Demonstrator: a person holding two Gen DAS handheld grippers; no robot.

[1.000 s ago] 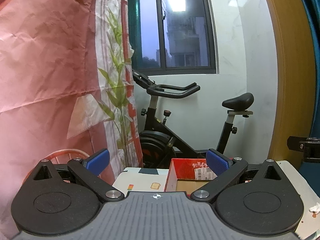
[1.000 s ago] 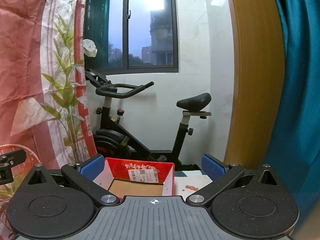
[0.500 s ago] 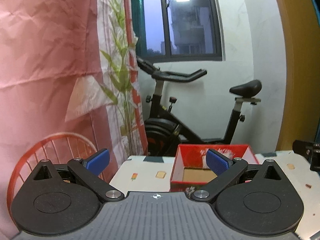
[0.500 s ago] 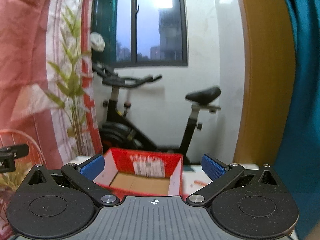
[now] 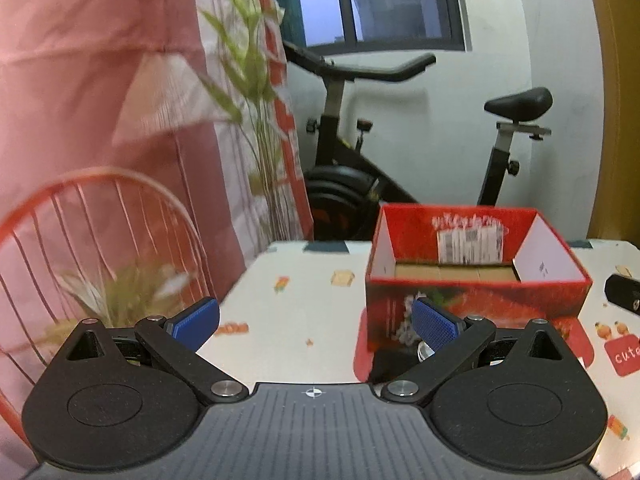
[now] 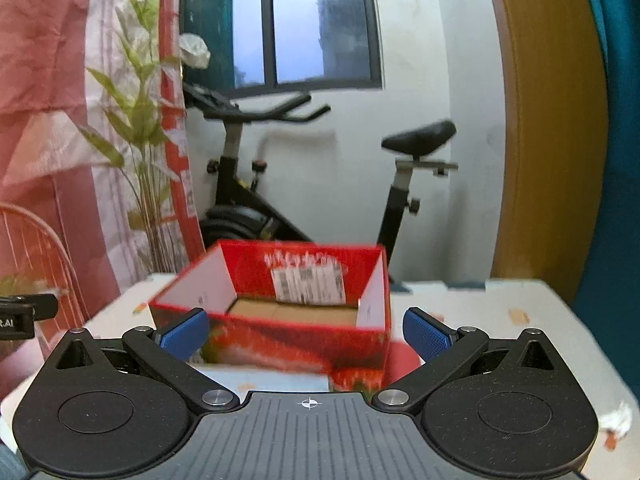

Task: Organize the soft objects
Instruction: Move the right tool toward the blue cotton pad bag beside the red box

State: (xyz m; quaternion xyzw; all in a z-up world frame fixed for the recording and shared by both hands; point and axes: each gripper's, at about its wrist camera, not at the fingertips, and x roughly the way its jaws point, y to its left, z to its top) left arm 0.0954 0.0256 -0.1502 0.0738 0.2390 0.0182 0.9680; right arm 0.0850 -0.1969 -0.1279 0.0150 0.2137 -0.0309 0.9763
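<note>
1. Box (image 5: pixel 476 268), red card, open at the top, sits on the table (image 5: pixel 288 308) at centre right of the left wrist frame; in the right wrist frame it fills the centre (image 6: pixel 288 320)
2. Its inner side walls are white, its floor plain brown card, and a white barcode label (image 5: pixel 469 245) is stuck on the far inner wall under white lettering; the outer front face carries a blurred red print
3. Nothing shows inside the box
4. Left gripper (image 5: pixel 316 322) has its jaws spread wide with nothing between them; its right blue pad (image 5: pixel 434 322) overlaps the box's lower left corner in the frame
5. Right gripper (image 6: pixel 306 332) is likewise spread and empty, its pads framing the box's front wall
6. Table cover is white with small printed pictures
7. Exercise bike (image 5: pixel 400 152) stands behind the table under a window (image 6: pixel 304 20); a pink curtain (image 5: pixel 100 80) fills the left of both frames
</note>
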